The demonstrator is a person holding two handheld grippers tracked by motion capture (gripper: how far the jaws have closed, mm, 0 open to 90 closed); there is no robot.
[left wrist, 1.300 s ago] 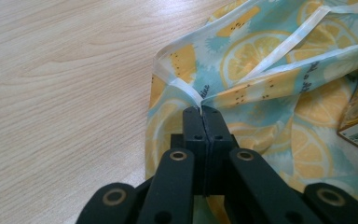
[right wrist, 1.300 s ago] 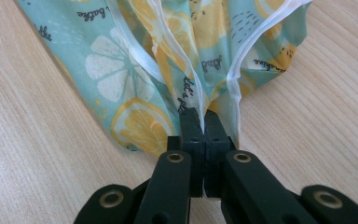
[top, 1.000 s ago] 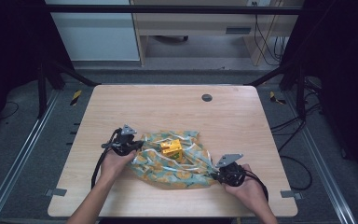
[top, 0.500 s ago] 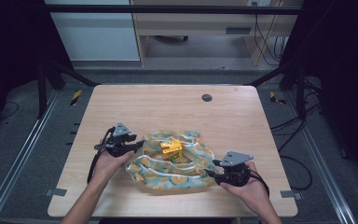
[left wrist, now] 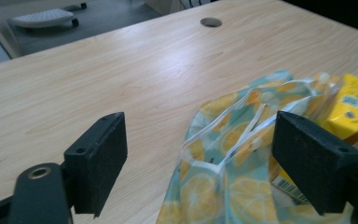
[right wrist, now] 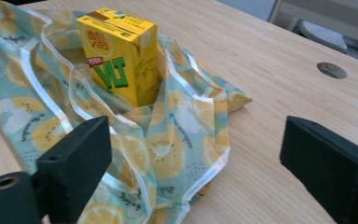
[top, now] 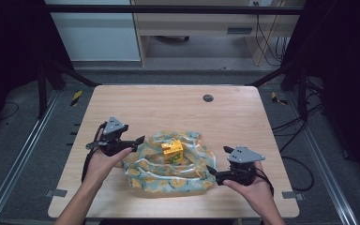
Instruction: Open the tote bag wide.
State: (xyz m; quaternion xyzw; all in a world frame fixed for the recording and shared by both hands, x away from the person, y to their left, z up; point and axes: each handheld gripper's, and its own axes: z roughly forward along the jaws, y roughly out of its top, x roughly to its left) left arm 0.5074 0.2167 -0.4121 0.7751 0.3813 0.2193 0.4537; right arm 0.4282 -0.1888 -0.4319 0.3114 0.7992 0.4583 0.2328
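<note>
Yellow drink carton [right wrist: 119, 53] stands upright in the middle of a crumpled lemon-print cloth bag [top: 168, 164] on the near part of the wooden table [top: 168, 108]. Left gripper [top: 138, 140], jaws apart and empty, sits just beside the bag's left edge. Right gripper [top: 218, 164], jaws likewise spread and holding nothing, sits at the bag's right corner.
</note>
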